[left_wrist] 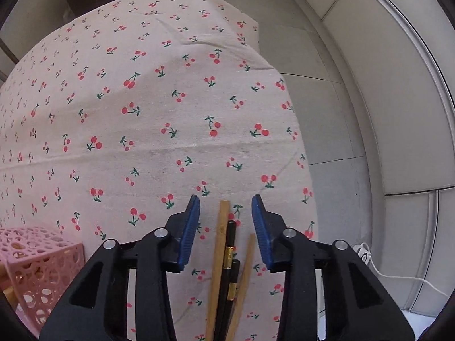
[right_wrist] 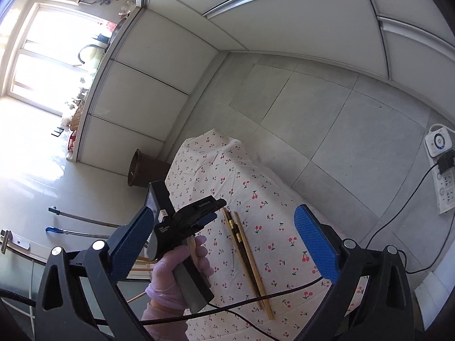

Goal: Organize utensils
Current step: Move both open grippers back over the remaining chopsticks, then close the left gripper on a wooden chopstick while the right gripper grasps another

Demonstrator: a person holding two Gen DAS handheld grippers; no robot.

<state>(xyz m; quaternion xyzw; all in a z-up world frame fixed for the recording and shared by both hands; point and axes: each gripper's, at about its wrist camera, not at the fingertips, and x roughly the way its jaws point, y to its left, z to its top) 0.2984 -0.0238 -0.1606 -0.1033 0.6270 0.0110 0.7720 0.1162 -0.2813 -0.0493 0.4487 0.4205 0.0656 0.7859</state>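
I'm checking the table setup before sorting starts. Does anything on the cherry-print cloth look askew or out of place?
Yes: the chopsticks lie loose on the tablecloth in an uneven, splayed bunch, bamboo and black ones mixed, tips not lined up. The pink perforated holder stands apart at the left. The left hand-held gripper is open over them.

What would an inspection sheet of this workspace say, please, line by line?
Surface: cherry-print tablecloth covers the table.
Job's things: chopsticks, wooden and black, lie bundled on the cloth; pink perforated basket at its left edge.
Clutter: nothing seen on the cloth.
Grippers: left gripper open, straddling the chopstick tips; right gripper open, held high.
Cables: black cable crosses the cloth.
Surroundings: brown bin, power strip on the floor.
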